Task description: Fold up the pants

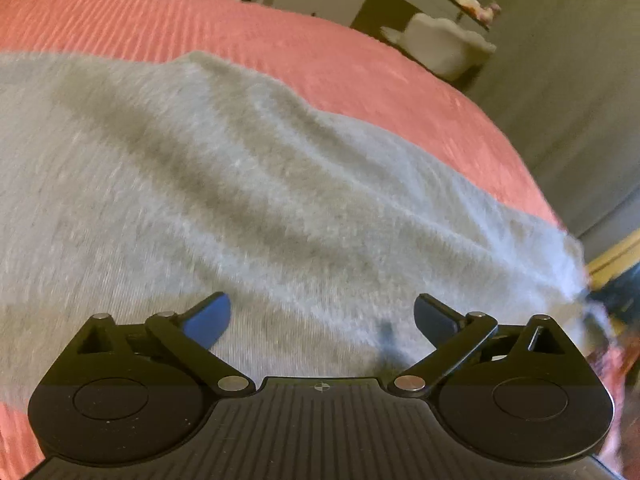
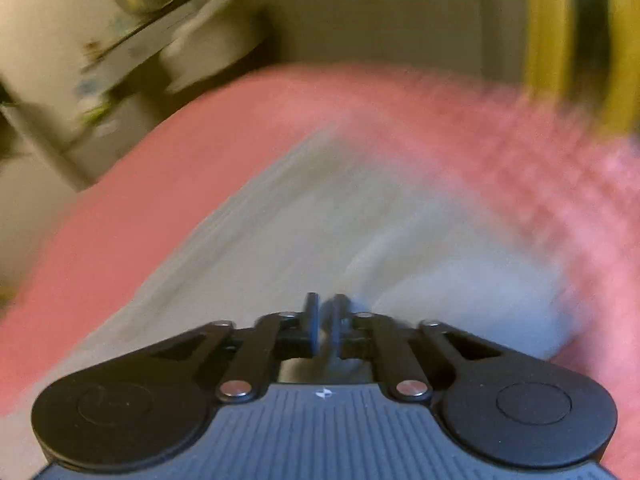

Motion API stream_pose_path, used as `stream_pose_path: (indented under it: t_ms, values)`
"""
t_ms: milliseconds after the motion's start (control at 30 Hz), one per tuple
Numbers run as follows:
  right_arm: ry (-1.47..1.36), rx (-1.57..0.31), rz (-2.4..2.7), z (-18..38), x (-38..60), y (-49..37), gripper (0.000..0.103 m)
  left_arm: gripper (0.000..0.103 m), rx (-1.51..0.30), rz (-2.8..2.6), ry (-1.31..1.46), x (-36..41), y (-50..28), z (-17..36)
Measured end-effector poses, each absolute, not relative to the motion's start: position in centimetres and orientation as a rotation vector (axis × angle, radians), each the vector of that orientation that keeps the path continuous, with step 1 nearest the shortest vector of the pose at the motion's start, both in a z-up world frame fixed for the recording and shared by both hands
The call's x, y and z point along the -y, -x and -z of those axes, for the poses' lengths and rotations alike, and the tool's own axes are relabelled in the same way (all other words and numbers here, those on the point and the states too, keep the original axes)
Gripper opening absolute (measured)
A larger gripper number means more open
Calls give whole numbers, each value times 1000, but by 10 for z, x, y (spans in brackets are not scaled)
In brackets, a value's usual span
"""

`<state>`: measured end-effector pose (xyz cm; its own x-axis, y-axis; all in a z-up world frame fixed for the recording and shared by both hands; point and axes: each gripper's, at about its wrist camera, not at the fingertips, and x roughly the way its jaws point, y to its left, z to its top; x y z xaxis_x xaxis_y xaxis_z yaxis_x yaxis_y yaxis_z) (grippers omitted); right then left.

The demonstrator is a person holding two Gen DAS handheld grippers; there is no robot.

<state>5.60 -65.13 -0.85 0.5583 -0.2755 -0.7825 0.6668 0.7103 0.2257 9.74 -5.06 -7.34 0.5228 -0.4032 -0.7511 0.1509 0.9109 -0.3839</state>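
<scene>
A: While the left gripper (image 1: pixel 322 320) hangs low over the grey pants (image 1: pixel 240 184), its two blue-padded fingers are spread wide and hold nothing.

B: And the right one?

A: The right gripper (image 2: pixel 325 326) has its fingers drawn close together. A sliver of gap shows between them, and grey cloth sits just under and ahead of the tips. The right wrist view is badly blurred, so I cannot tell whether cloth is pinched there.

B: Where do the pants lie?

A: Spread on a pink bedspread (image 1: pixel 360 60), filling most of the left view, with long soft ridges running away from the gripper. Their far edge lies on the cover; at the right the cloth bunches toward a drawn-up end.

B: How far along is the folding?

A: My judgement: early or midway. The cloth is broad and rumpled, not a neat packet, so smoothing and at least one fold seem left.

B: Anything in the way?

A: Nothing lies on the pants. Beyond the bed stand a dark shelf (image 1: pixel 372 4) with small items and a white tub (image 1: pixel 444 44), both well apart from the work.
</scene>
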Motion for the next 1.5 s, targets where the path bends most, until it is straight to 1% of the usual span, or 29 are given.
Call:
stream_pose_path:
  t_ms: [33,67,100,133,233,300,367,400,433,467,500,667,767,800,833,867,900,933,967,1033,1133,1200,1267,1333,1367,1400,1433,1467,1500]
  values:
    - [-513,-773,594,0,658,-62,35,101,-960,342,248,55,-97,73]
    - [-527,-752,551,-5,665,-69,57,101,-951,349,203,63,-94,73]
    - [-546,-745,519,-6,667,-75,66,101,-943,355,166,68,-93,74]
    - [-554,-740,489,-6,670,-83,70,101,-938,360,136,71,-92,75]
    - [-421,-779,545,-3,664,-118,71,102,-927,367,90,78,-93,76]
    - [-372,-781,543,2,670,-139,83,102,-924,369,100,78,-96,77]
    - [-373,-818,526,11,672,-156,86,102,-922,369,116,77,-98,78]
    - [-373,-848,527,16,674,-161,85,102,-922,368,122,76,-97,79]
    - [-371,-863,530,17,677,-165,66,102,-921,367,123,77,-97,80]
    - [-371,-869,522,20,675,-170,17,102,-918,367,117,78,-98,81]
    - [-369,-877,518,22,672,-168,6,102,-916,368,106,75,-97,80]
    - [-242,-783,568,8,655,-186,6,103,-895,372,36,83,-95,83]
    - [-232,-681,662,-1,663,-195,7,103,-887,372,63,80,-96,82]
    - [-222,-687,678,3,666,-199,8,103,-888,372,86,77,-97,82]
    - [-221,-729,699,10,670,-205,15,103,-890,372,113,73,-98,82]
    - [-232,-781,735,15,673,-208,28,103,-893,373,137,69,-97,81]
    - [-246,-779,748,14,673,-204,35,103,-894,372,155,66,-97,80]
    - [-274,-722,749,7,671,-191,57,103,-895,370,170,65,-98,80]
    - [-290,-666,754,-1,666,-176,73,103,-896,370,181,63,-97,80]
    - [-321,-557,724,-18,654,-139,78,103,-896,369,195,61,-98,80]
    - [-476,-516,604,-29,642,-79,78,103,-894,370,195,61,-96,79]
    - [-652,-556,450,-24,633,-48,76,103,-893,371,200,60,-96,78]
    - [-821,-632,255,-4,621,-27,70,103,-898,370,218,57,-96,76]
    - [-887,-722,148,20,610,-19,69,103,-905,371,235,54,-96,75]
    - [-846,-786,156,30,607,-19,56,103,-911,368,245,52,-95,74]
    - [-779,-809,188,36,608,-18,40,103,-914,364,254,49,-95,73]
    - [-730,-800,241,38,614,-13,15,103,-915,358,263,48,-94,71]
    - [-723,-784,355,40,629,-5,5,103,-915,350,271,45,-92,70]
    - [-730,-763,470,37,642,3,2,103,-912,337,277,42,-91,68]
